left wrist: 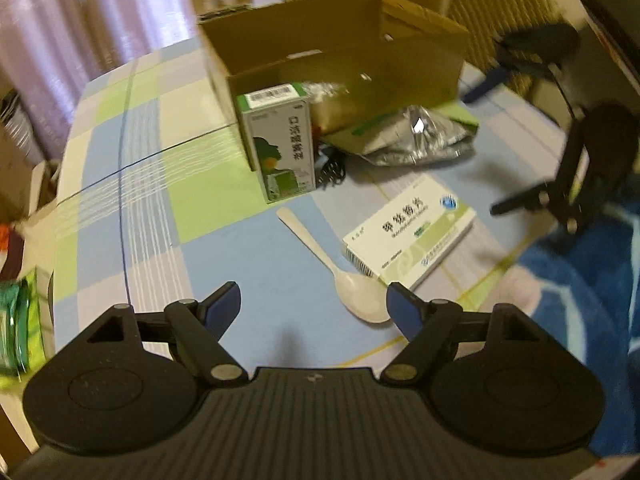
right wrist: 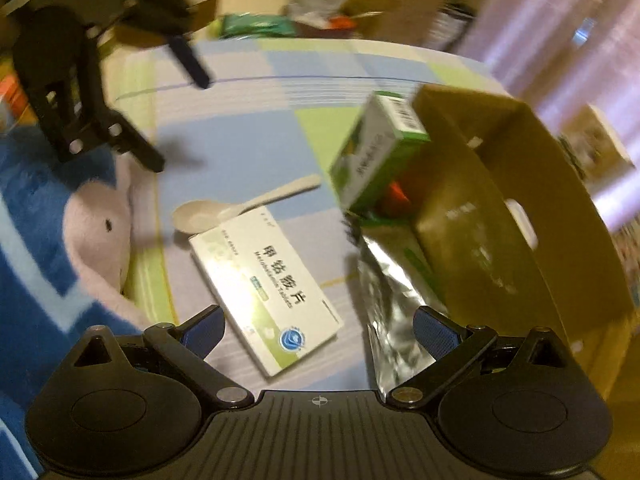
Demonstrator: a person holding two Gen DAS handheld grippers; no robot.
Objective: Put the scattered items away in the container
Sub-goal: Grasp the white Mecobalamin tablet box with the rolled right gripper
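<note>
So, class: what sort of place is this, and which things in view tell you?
Most likely a room in a home: a table under a checked cloth, curtains behind it, a wicker chair alongside, and a cardboard box with medicine packets around it.

A brown cardboard box [left wrist: 344, 68] stood open on the checked cloth. A tall green carton [left wrist: 280, 140] stood upright beside it. A white spoon [left wrist: 340, 268] lay flat, just beside a flat white pill box [left wrist: 412, 232]. A silver bag [left wrist: 424, 140] lay crumpled near the cardboard box.

Black plastic left gripper [left wrist: 314, 306], blue-padded fingers [left wrist: 224, 306], silver pivot screws
</note>
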